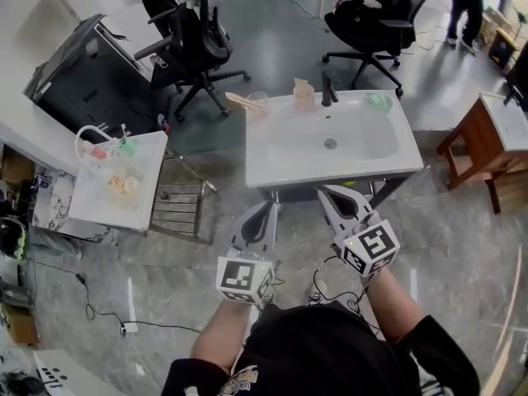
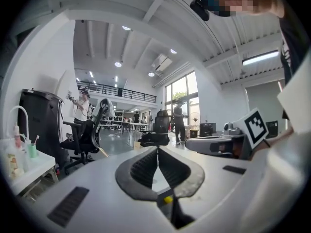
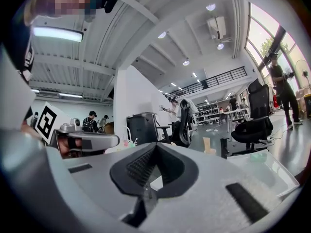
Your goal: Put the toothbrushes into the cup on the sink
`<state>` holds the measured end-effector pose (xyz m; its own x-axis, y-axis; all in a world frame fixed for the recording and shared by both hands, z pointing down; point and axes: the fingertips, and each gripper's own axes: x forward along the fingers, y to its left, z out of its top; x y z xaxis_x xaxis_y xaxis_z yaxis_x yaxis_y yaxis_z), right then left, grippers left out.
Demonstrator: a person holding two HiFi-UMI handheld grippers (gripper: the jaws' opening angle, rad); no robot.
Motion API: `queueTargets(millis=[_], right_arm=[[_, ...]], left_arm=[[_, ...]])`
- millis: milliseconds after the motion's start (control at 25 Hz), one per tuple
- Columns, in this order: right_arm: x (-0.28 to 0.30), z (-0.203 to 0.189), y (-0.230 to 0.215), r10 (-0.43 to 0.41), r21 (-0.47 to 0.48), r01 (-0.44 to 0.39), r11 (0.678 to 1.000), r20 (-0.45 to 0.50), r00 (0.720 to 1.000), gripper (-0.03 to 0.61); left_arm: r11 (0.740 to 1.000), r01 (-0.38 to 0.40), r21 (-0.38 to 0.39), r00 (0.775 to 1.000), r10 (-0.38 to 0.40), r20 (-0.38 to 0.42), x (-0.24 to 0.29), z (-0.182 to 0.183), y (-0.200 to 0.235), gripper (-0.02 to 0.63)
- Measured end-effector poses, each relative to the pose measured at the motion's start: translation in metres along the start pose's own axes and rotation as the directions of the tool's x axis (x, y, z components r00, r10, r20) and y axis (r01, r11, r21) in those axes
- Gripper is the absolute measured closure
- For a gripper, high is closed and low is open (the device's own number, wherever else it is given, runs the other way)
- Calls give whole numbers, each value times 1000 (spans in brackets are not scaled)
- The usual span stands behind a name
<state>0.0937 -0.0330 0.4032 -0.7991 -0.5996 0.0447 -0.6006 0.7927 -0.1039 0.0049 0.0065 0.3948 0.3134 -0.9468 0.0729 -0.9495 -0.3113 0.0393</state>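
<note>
White sink (image 1: 330,174) just ahead of both claws, cup (image 1: 257,104) on its far rim, straight ahead of the left claw (image 1: 262,221). Pale stick (image 1: 239,100), likely a toothbrush, touching or just beside that cup, well beyond either tip. Left claw and right claw (image 1: 337,200) both pressed shut, holding nothing. Looks like the approach step, nothing picked up yet. Next: needs jaws parted before reaching a brush handle

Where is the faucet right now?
Head view, upper middle: the faucet stands at the sink's far rim, just right of a beige object and left of a green object.
</note>
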Motion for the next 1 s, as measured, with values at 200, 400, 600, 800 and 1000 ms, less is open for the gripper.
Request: queueTargets(millis=[200,400,600,800,1000], right_arm=[[0,1,23,-11,-9,11,1000,2,1000,574],[1,4,50,-43,-14,44,999,4,999,574],[2,8,66,-83,-22,83,996,2,997,574],[2,6,79,-120,-25,120,992,-2,993,574],[2,6,86,-141,-29,141,990,-3,990,574]], left_arm=[[999,-11,-36,1000,12,4,-20,-1,15,606],[999,8,-47,1000,-7,15,-41,2,34,606],[998,43,-48,999,-42,26,-54,5,44,606],[995,81,-52,997,-79,26,-63,5,49,606],[993,105,-51,994,-103,33,-66,6,53,606]])
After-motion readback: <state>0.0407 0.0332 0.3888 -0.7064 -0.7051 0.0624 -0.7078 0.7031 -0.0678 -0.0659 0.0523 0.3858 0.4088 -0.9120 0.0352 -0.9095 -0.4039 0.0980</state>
